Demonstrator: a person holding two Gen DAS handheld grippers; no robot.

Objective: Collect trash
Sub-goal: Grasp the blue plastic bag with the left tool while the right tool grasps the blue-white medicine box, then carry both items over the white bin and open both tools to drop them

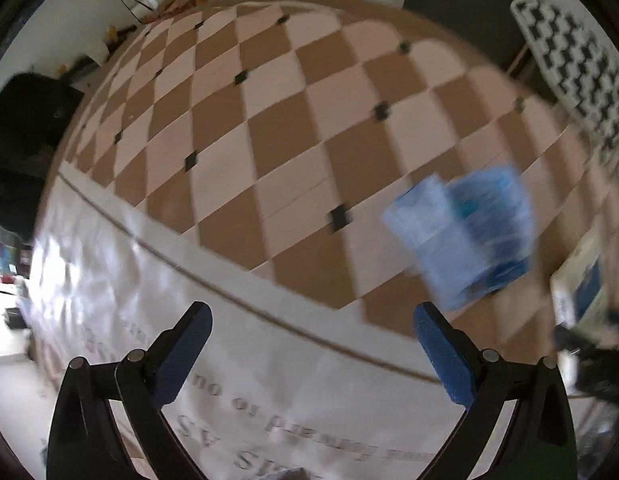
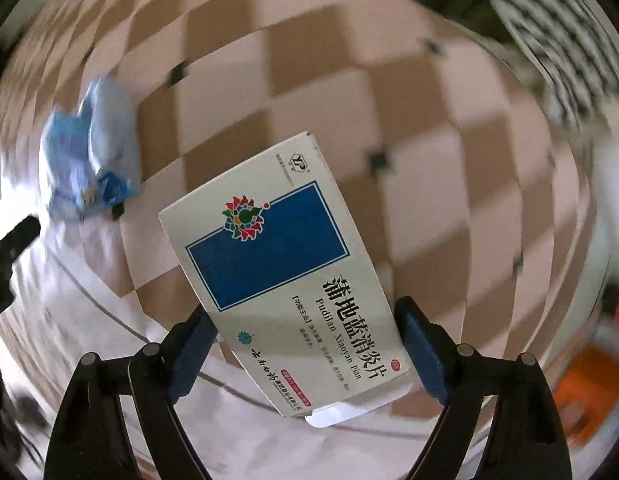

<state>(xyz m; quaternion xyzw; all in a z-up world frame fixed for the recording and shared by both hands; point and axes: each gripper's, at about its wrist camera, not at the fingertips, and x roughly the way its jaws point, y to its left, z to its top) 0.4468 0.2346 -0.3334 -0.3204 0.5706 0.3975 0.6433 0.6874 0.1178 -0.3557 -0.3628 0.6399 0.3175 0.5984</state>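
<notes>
Trash is represented by a flat white cardboard medicine box with a blue panel (image 2: 285,276), seen between the blue pads of the right gripper (image 2: 305,356). Whether it is pinched or merely straddled cannot be told; its long axis runs from eleven to five o'clock. A crumpled pale-blue plastic wrapper (image 1: 465,236) is left on the checkered floor at two o'clock of the wide, empty left gripper (image 1: 313,356), probably for collection next.
</notes>
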